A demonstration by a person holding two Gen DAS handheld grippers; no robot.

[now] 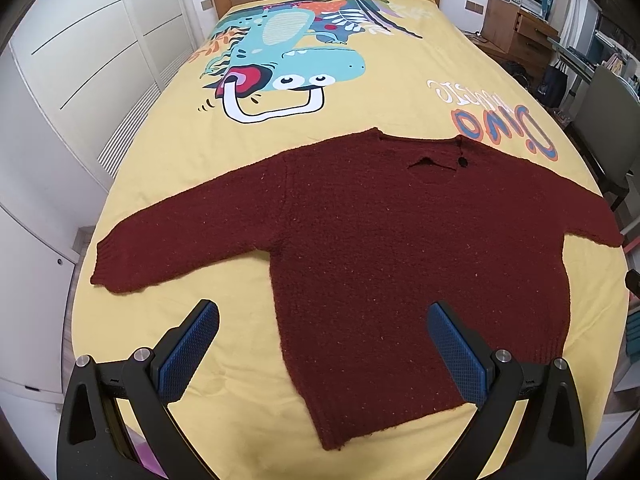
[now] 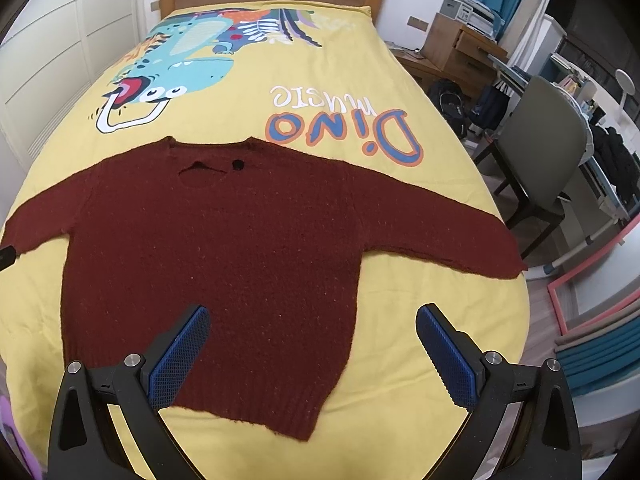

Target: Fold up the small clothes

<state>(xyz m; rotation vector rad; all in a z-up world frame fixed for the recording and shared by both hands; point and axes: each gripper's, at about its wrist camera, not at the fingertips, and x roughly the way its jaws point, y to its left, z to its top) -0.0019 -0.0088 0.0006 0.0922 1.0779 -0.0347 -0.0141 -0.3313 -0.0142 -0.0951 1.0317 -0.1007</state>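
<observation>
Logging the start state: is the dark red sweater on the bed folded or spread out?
Spread out. The sweater lies flat on the yellow bedspread, with both sleeves stretched sideways and the hem unfolded.

sweater (image 1: 380, 248): 1 | bed (image 1: 360, 92): 1 | chair (image 2: 544, 148): 1, perhaps more | gripper: 2

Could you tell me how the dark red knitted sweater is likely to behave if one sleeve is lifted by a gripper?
The dark red knitted sweater lies flat and limp on the yellow dinosaur bedspread, so it will probably drape and sag. Its thick, fuzzy knit suggests the pads would grip without slipping. The knit may stretch, and the body would likely drag behind the lifted sleeve.
</observation>
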